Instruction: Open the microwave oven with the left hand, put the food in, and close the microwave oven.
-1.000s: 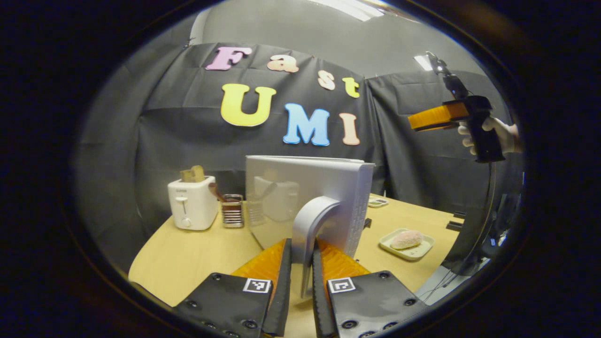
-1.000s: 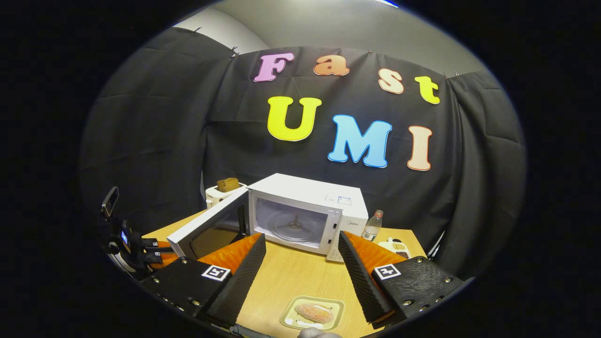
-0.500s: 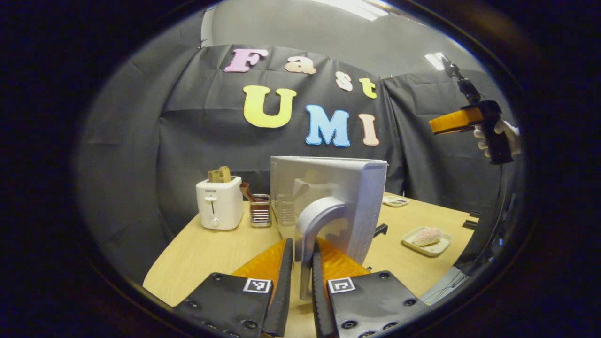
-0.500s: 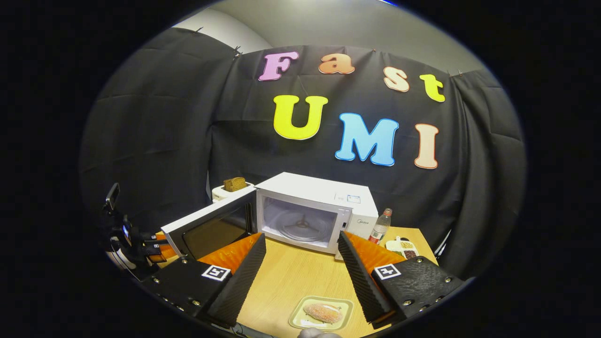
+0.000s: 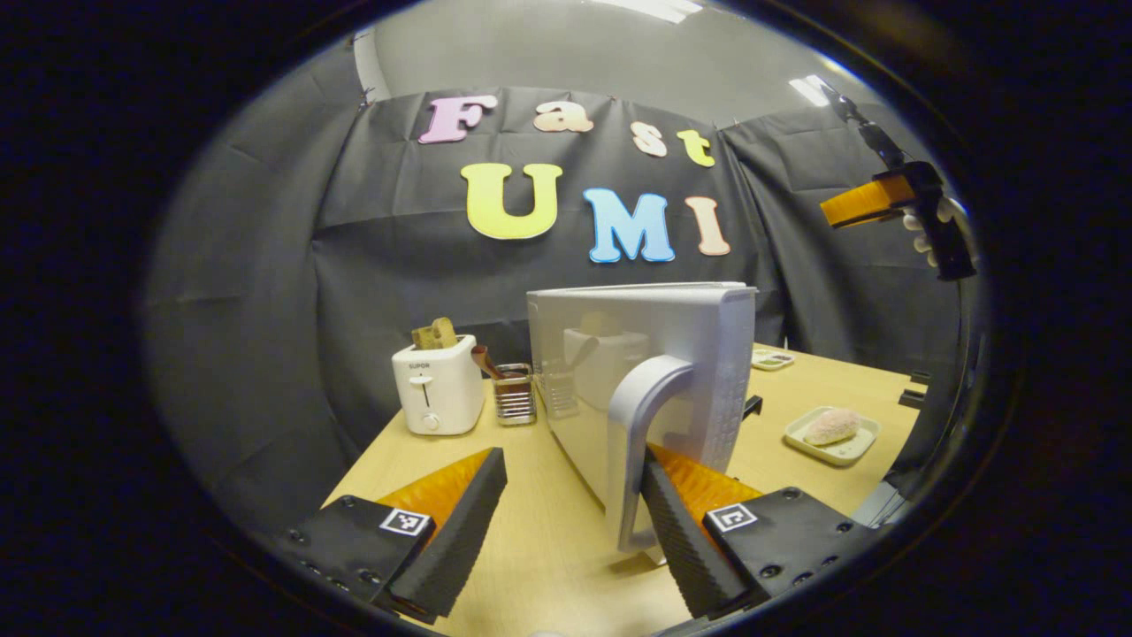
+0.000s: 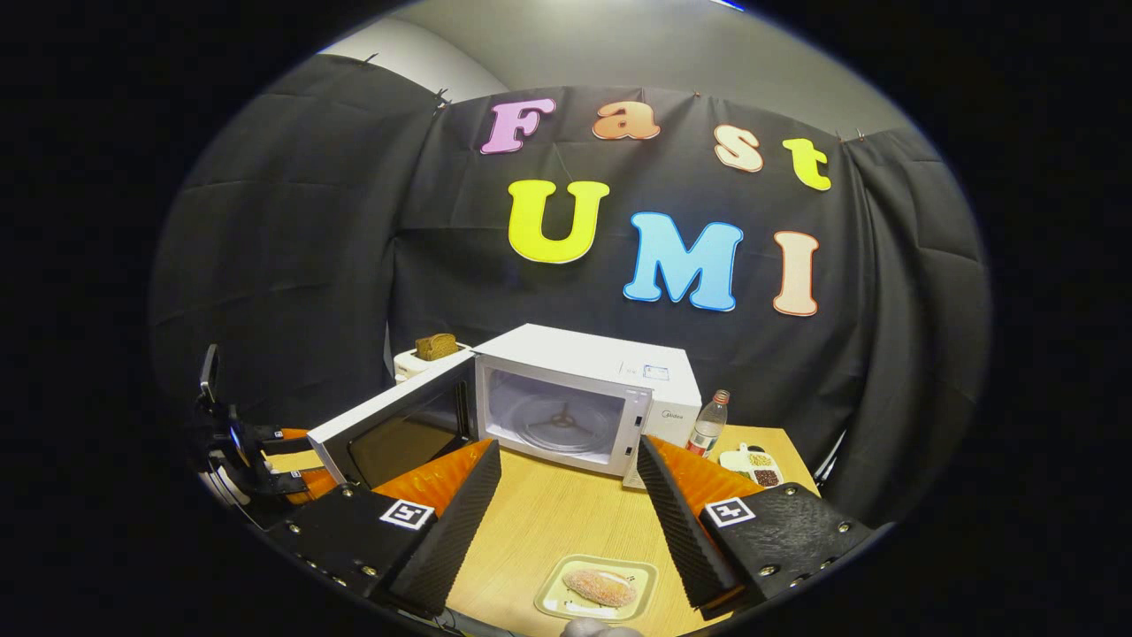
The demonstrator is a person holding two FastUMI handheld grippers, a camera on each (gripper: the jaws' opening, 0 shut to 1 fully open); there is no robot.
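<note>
One microwave (image 6: 584, 398), one toaster (image 5: 438, 387), one bottle (image 6: 708, 424) (two plates (image 6: 595, 588)).

black cloth wall (image 6: 292, 265) | wooden table (image 5: 548, 566) | ceiling light (image 5: 809, 90)

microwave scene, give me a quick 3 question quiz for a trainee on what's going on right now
1. True or false: the microwave door is shut.
2. The left gripper is: A) clamped on the door handle, B) open beside it, C) holding the toaster.
3. What does the food lie on?

Key: 1 false, it stands wide open. 2 B. 3 a small tray on the table, below the open right gripper.
</note>
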